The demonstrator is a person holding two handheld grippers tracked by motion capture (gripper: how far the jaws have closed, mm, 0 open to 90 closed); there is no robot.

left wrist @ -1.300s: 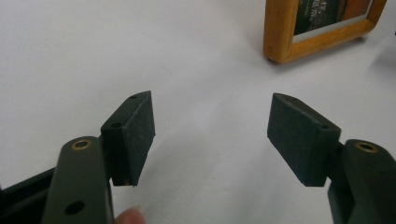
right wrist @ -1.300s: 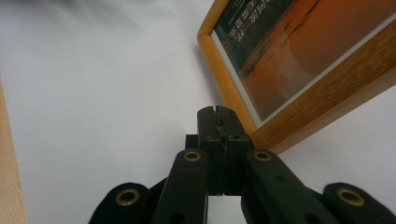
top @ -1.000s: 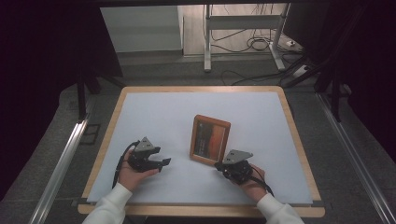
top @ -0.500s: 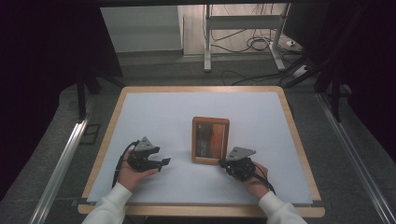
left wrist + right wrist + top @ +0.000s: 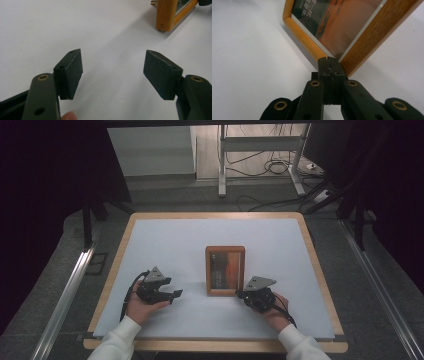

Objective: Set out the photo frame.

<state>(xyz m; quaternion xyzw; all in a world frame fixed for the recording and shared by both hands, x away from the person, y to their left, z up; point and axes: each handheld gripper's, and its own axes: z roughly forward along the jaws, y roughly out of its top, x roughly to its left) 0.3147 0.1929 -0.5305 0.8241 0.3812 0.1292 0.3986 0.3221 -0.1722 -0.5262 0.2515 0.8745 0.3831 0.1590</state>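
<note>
At about eight o'clock on the white-topped, wood-edged table [image 5: 165, 245], the left gripper [image 5: 174, 294] rests in the person's left hand [image 5: 141, 306] with its jaws spread wide and nothing between its black pads [image 5: 160, 73]; it is released and idle, well apart from the frame.

At the table's centre, toward six o'clock, lies the rectangular light-wood picture frame with a glazed orange-and-dark print [image 5: 225, 270], flat on its back, long side running from twelve to six.

At about five o'clock, the right gripper [image 5: 329, 62] is clenched, jaws pressed together with nothing held, its tip touching the frame's near right corner.

The frame looks stiff and fairly light, but the glazing is probably fragile and slick. The wooden border is the safer hold, likely along a long side near its middle, once an edge is tipped up off the table.
</note>
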